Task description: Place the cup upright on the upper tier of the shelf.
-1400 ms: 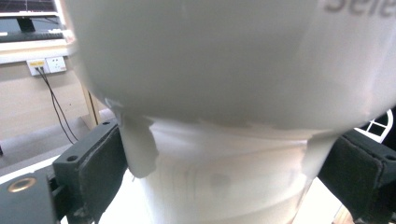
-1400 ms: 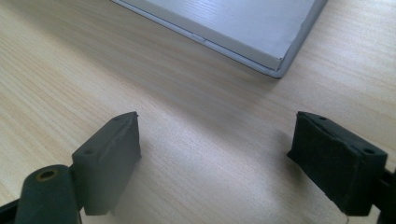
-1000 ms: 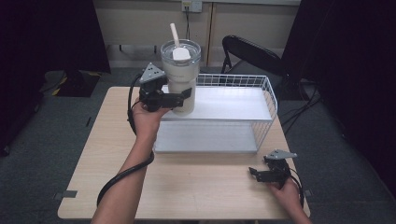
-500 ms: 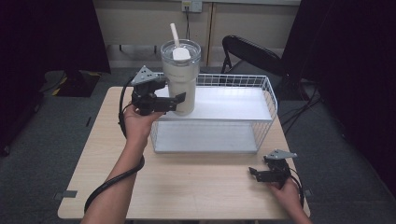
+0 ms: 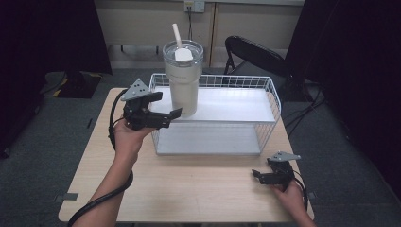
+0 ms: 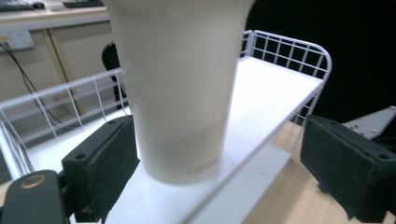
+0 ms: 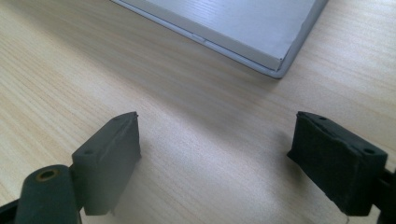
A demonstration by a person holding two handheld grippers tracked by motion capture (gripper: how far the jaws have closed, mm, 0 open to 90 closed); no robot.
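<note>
A tall cream tumbler (image 5: 182, 80) with a clear lid and a white straw stands upright on the upper shelf of a white wire rack (image 5: 236, 105). My left gripper (image 5: 169, 105) is open at the shelf's left front corner, its jaws a little short of the tumbler's base. In the left gripper view the tumbler (image 6: 180, 84) rises between the spread pads (image 6: 105, 163) without touching them. My right gripper (image 5: 257, 176) rests open low over the table's front right, and in the right gripper view (image 7: 215, 154) only bare wood lies between its jaws.
The rack's lower tray (image 7: 233, 23) lies just beyond the right gripper. A wire rim (image 5: 274, 92) encloses the shelf's back and sides. A black chair (image 5: 250, 52) stands behind the table. Open wooden tabletop (image 5: 198, 189) stretches in front of the rack.
My left gripper has opened, let go of the tumbler and drawn back to the left and toward the person. The tumbler stays on the shelf. The right gripper has not moved.
</note>
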